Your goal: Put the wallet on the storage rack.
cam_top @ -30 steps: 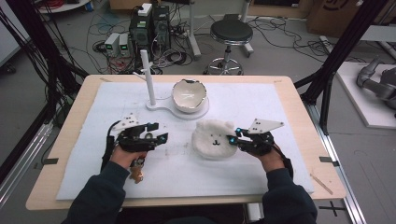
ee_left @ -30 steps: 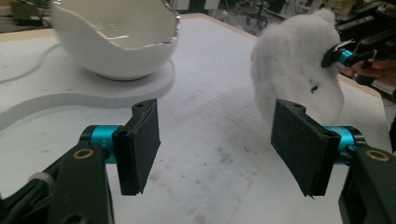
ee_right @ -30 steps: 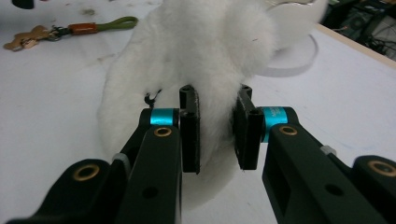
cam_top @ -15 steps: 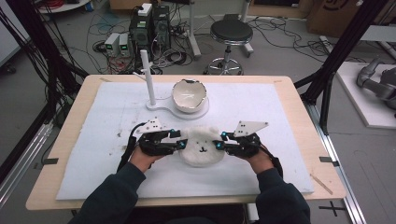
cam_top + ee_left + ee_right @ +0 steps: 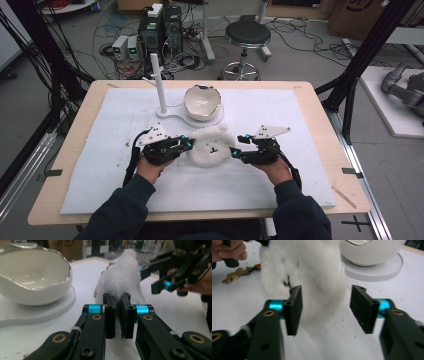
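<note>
Fluffy white toy (image 5: 211, 146) is seen lying on the white mat (image 5: 100, 165) of the tabletop (image 5: 75, 102), between the two grippers, just in front of the bowl (image 5: 202, 101). A small face is seen on its top in the high view. Left gripper (image 5: 186, 145) is closed onto the toy's left edge; in the left gripper view the jaws are nearly together with a tuft of white fur (image 5: 117, 293) pinched between them. Right gripper (image 5: 235, 152) is held at the toy's right side with jaws spread wide; in the right gripper view the toy (image 5: 307, 277) is seen between and beyond the jaws, blurred, and contact with the pads cannot be told. The white bowl is set on a flat white base (image 5: 170, 112) from which an upright white post (image 5: 159, 82) rises. A small metal keyring-like piece (image 5: 235, 273) is seen on the mat beside the toy in the right gripper view. Both grippers are held by hands with dark sleeves (image 5: 120, 210).
</note>
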`<state>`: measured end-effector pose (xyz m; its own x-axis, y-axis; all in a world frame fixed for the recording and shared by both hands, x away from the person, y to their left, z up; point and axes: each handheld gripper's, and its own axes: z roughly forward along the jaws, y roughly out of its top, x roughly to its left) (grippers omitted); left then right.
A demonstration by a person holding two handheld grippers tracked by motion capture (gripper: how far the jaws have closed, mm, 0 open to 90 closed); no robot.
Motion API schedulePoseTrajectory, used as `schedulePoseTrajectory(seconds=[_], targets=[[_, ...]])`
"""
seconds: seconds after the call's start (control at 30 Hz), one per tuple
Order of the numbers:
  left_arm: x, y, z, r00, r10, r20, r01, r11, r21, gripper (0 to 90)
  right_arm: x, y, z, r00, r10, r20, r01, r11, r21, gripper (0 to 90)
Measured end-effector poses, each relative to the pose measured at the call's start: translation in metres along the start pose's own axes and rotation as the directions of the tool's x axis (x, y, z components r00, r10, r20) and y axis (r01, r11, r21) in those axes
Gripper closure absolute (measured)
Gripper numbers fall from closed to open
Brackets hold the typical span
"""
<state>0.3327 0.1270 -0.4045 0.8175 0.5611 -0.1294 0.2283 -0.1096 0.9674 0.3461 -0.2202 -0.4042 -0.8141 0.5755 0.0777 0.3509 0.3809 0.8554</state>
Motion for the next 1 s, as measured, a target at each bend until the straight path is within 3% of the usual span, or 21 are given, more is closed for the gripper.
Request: schedulePoseTrajectory(seconds=[0.03,0.13,0.27,0.33,0.4,0.47,0.5,0.57,0.6,0.63,0.67,0.7,0.73,0.77,0.83,0.9,1.0], targets=[[0.001,0.001,-0.002,1.0,-0.002,0.0,0.002,0.9999,-0.017,83.9,-0.002,-0.001,0.002,0.9994,0.035,0.005,-0.035,0.999,-0.009,37.1],[0.003,0.002,-0.004,0.9998,-0.01,0.018,0.011,0.9986,-0.051,83.9,-0.003,-0.001,0.005,0.9988,0.049,0.007,-0.049,0.999,-0.012,31.9],[0.002,0.002,-0.004,0.9994,-0.007,0.033,0.01,0.9971,-0.075,83.7,-0.005,-0.002,0.014,0.995,0.088,-0.048,-0.089,0.996,-0.01,31.9],[0.003,0.001,-0.002,0.9993,-0.01,0.036,0.012,0.9975,-0.07,83.7,-0.005,-0.001,0.015,0.9924,0.103,-0.067,-0.104,0.995,-0.009,37.2],[0.003,0.0,-0.001,0.9992,-0.012,0.038,0.015,0.9978,-0.064,83.6,-0.005,-0.001,0.015,0.9878,0.089,-0.127,-0.092,0.996,-0.015,53.0],[0.004,0.0,0.0,0.9997,-0.016,0.018,0.017,0.998,-0.061,83.2,-0.004,0.0,0.014,0.9876,0.064,-0.143,-0.068,0.997,-0.021,70.2],[0.005,-0.001,0.0,0.9996,-0.029,-0.002,0.028,0.9984,-0.049,74.9,-0.003,0.002,0.011,0.9913,0.041,-0.125,-0.048,0.998,-0.047,77.4],[0.009,-0.002,-0.001,0.9972,-0.066,-0.034,0.065,0.9973,-0.035,62.5,-0.001,0.004,0.007,0.9983,-0.006,-0.057,0.003,0.999,-0.049,78.8],[0.012,-0.002,-0.002,0.9952,-0.083,-0.053,0.081,0.9963,-0.029,57.7,-0.002,0.005,0.005,0.9994,-0.021,-0.028,0.02,0.999,-0.048,79.0],[0.015,-0.003,-0.004,0.9925,-0.094,-0.077,0.093,0.9954,-0.026,57.7,-0.002,0.005,0.005,0.9994,-0.021,-0.028,0.02,0.999,-0.048,79.0],[0.018,-0.004,-0.007,0.9892,-0.108,-0.099,0.107,0.9941,-0.02,47.5,-0.004,0.005,0.0,0.9993,-0.029,0.022,0.03,0.998,-0.054,79.0],[0.022,-0.004,-0.01,0.9853,-0.127,-0.114,0.126,0.9919,-0.017,44.1,-0.004,0.005,-0.003,0.9984,-0.033,0.046,0.035,0.998,-0.059,79.0],[0.025,-0.005,-0.014,0.9815,-0.135,-0.136,0.134,0.9909,-0.012,44.1,-0.004,0.005,-0.003,0.9984,-0.033,0.046,0.035,0.998,-0.059,79.0],[0.029,-0.005,-0.018,0.9782,-0.143,-0.151,0.143,0.9897,-0.009,40.1,-0.005,0.008,-0.009,0.9945,-0.045,0.095,0.053,0.995,-0.08,79.0],[0.034,-0.005,-0.026,0.9729,-0.16,-0.167,0.162,0.9868,-0.003,39.0,-0.005,0.009,-0.011,0.9929,-0.049,0.109,0.058,0.995,-0.083,79.0],[0.039,-0.005,-0.034,0.9672,-0.162,-0.195,0.165,0.9863,-0.003,32.3,-0.007,0.013,-0.016,0.9873,-0.066,0.145,0.08,0.992,-0.093,79.0],[0.046,-0.004,-0.047,0.9621,-0.146,-0.231,0.149,0.9888,-0.003,27.2,-0.009,0.022,-0.023,0.98,-0.09,0.178,0.11,0.988,-0.106,78.9]])
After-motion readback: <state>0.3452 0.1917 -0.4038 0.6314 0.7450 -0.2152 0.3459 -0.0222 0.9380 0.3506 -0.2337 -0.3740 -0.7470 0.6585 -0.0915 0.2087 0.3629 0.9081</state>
